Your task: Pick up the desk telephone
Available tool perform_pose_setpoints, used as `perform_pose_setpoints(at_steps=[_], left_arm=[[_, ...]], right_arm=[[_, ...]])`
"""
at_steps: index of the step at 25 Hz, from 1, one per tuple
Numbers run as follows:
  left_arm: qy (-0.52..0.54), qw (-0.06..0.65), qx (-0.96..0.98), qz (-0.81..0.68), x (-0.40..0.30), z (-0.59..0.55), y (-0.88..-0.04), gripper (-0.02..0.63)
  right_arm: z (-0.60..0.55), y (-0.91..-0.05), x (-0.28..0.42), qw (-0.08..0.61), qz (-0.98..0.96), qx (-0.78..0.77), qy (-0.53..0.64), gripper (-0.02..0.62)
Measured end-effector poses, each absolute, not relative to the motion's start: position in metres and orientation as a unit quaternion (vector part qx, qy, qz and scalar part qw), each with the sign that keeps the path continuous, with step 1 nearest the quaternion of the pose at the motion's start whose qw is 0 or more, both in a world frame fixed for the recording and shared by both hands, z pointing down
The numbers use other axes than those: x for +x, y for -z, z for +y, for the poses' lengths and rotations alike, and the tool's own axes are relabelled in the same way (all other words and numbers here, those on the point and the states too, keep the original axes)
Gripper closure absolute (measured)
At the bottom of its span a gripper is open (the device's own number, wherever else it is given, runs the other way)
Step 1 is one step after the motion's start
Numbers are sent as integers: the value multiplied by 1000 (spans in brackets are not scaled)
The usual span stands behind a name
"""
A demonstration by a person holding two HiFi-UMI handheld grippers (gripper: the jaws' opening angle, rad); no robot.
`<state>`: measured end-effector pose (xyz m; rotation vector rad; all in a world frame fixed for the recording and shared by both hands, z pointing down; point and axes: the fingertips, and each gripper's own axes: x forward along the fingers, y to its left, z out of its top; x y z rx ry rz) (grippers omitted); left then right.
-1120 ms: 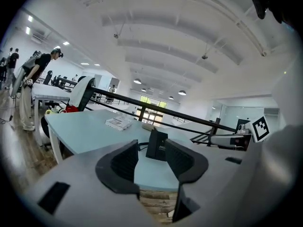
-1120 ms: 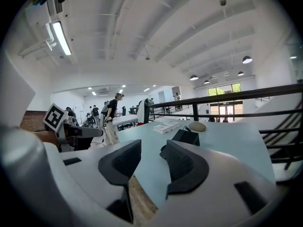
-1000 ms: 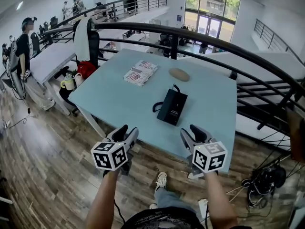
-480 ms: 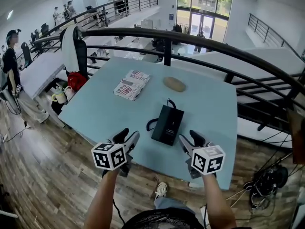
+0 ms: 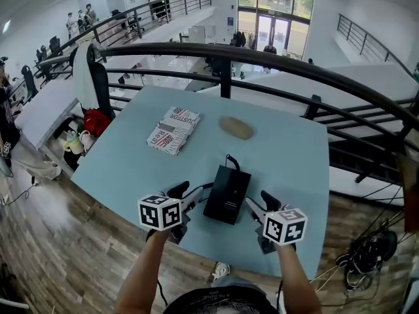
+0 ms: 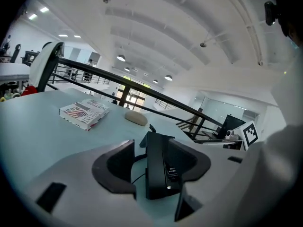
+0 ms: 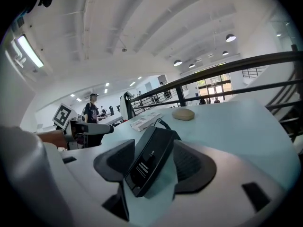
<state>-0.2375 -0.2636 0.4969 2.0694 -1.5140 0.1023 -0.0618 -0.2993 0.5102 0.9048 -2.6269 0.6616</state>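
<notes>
The desk telephone is a flat black unit with a cord at its far end, lying on the light blue table. My left gripper reaches to the near left corner of the telephone and my right gripper to its near right side. Both stand open, their jaws having just been opening. In the left gripper view the telephone shows in the gap of the left gripper, no pad pressing it. The right gripper view shows the telephone the same way in the right gripper.
A book with a striped cover and a tan oval lump lie farther back on the table. A black railing curves behind it. A chair with a white garment and a red bag stand at the left.
Both grippers have come forward from over the floor, across the table's near edge, to the two sides of the telephone. Their jaws stand wider.
</notes>
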Motion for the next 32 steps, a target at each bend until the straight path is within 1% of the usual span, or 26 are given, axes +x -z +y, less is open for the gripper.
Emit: perform_pose_setpoints(at_steps=[15,21,25,32], left_arm=[[-55,376,812,-444,-195,-313,-553,344],[-48,415,813,-405,-198,-323,-572,307],[-66,427,821,-373,-194,-325,-581,303],[-90,453,832,-307,-181,-321,-594,303]], right_arm=[[-323,-561,-69,143,-885,288,-336,325],[-325,-578,-78,153,-874,300,-351,316],[-322,-589,-79,157,-861,312,-370,310],[-315,-600,-97,140,-849,298,-413,308]])
